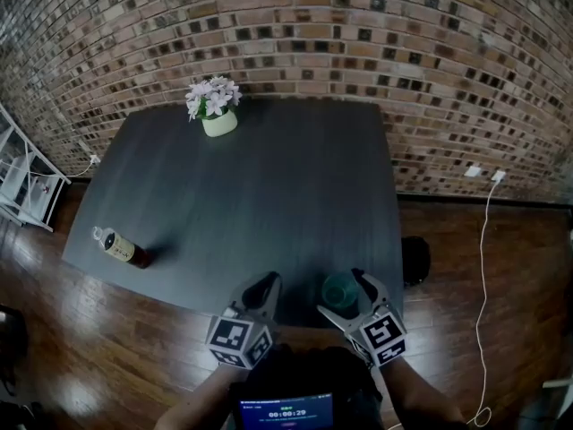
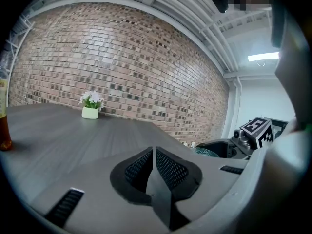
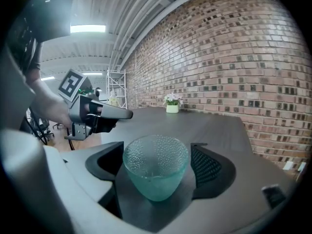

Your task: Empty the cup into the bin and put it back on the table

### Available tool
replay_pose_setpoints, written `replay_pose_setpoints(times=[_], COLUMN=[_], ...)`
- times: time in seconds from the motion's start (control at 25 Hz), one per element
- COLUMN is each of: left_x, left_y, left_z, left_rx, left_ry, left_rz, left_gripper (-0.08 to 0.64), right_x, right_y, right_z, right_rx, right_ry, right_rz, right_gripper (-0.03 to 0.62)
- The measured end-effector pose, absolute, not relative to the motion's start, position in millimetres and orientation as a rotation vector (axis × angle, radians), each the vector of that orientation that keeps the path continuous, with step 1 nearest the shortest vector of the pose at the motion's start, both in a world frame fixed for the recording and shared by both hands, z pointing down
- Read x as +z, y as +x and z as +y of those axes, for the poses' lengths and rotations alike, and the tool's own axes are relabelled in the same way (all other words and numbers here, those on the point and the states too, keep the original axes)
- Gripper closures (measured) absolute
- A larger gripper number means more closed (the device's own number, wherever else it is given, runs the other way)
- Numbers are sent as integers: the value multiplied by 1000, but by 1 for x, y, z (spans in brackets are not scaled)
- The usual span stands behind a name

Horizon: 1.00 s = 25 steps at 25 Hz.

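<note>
A teal bubbled glass cup (image 1: pixel 340 291) (image 3: pixel 156 172) stands upright near the front right corner of the dark table (image 1: pixel 260 186). My right gripper (image 1: pixel 341 293) (image 3: pixel 156 155) is open around it, one jaw on each side, and the pads do not press on the glass. The cup looks empty. My left gripper (image 1: pixel 267 283) (image 2: pixel 155 152) hovers over the table's front edge just left of the cup. It is shut with nothing between its jaws. From the left gripper view the cup's rim (image 2: pixel 207 152) peeks out at the right. A black bin (image 1: pixel 414 260) sits on the floor right of the table.
A brown bottle (image 1: pixel 121 246) lies on its side at the table's front left. A white pot of flowers (image 1: pixel 215 106) stands at the back left. A brick wall runs behind, a white rack (image 1: pixel 22 182) stands at the left, and a white cable (image 1: pixel 486 267) trails over the floor.
</note>
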<state>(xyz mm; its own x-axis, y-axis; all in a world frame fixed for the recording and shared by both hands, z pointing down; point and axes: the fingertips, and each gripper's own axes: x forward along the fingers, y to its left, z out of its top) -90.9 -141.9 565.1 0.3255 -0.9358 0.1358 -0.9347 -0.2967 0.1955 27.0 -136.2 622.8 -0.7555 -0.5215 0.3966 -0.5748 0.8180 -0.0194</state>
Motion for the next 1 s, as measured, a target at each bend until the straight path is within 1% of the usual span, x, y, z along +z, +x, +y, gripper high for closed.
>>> replay_pose_setpoints(times=[0.24,0.32,0.36,0.72,0.76,0.84,1.0], left_x=[533,515,504,439,434,421,400], left_y=[-99,-100,-100,-107,-108,-109,-106], left_z=[-138,-136,-134,-119,-117,-113,-112], left_rx=[8,-9,-18,-92,-102,-119,-151], left_ry=[2344,2360,2373,2409,2406,2417,2461], left_rz=[-1720,-1714,-1710,-1713,-1713,-1711,-1684], left_gripper=[545,548,560,560,560,560,560], right_x=[593,576,566,485,479,467,444], right_y=[31,32,32,28,27,25,24], right_z=[-130,-127,-126,-116,-114,-108,-102], right_rx=[221,209,206,118,101,76,50], right_ry=[810,808,815,806,798,795,818], right_rz=[-2636,-2646,-2651,-2717,-2728,-2746,-2779], right_gripper=[152,152,152,152,157,225,231])
